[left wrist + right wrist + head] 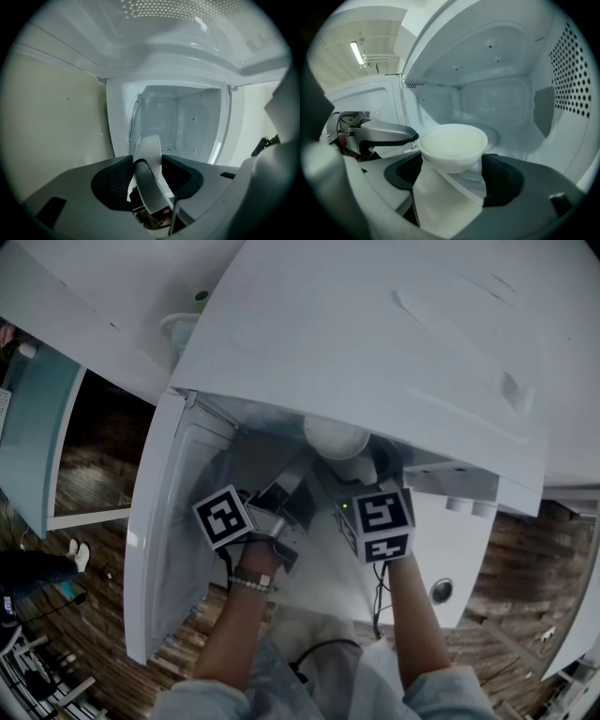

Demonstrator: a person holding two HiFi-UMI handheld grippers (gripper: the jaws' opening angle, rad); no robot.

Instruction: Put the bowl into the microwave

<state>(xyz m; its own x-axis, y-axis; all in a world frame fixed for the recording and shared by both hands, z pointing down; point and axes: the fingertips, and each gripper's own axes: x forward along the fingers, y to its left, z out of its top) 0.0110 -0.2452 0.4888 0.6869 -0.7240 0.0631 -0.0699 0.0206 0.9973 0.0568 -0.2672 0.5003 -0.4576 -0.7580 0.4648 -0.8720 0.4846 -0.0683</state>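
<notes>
A white bowl hangs at the mouth of the open white microwave, just in front of its cavity. My right gripper is shut on the bowl's near wall, and the bowl sits upright. To the left, beside the bowl's rim, my left gripper stands open. It shows in the right gripper view too, with nothing between its fingers. It faces the empty cavity. The bowl is not in the left gripper view.
The microwave door stands swung out to the left, close beside my left arm. A pale container sits behind the microwave. A blue cabinet and a person's shoes are on the wooden floor at left.
</notes>
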